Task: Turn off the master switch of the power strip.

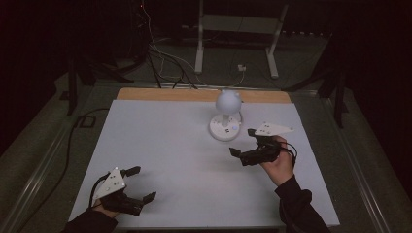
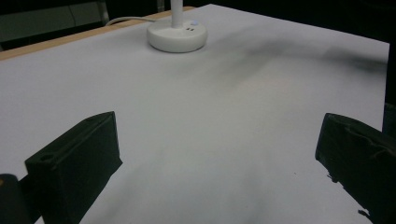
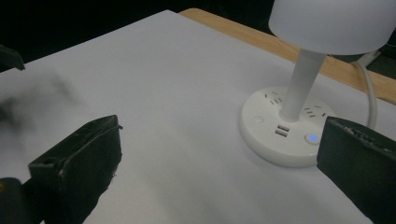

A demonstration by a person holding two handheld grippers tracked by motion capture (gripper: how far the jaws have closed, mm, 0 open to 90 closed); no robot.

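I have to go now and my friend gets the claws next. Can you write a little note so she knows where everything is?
Left claw: open, holding nothing, near the front left corner of the table.
Right claw: open, holding nothing, just in front of the lamp, not touching it.
Lamp: upright at the back of the table, right of the middle. Its round base has sockets, two small ports and a button glowing blue. Its cord runs off the back edge.
Done: nothing that can be seen; the shade looks unlit.
Left: probably bring the right claw onto the base, perhaps to a button.
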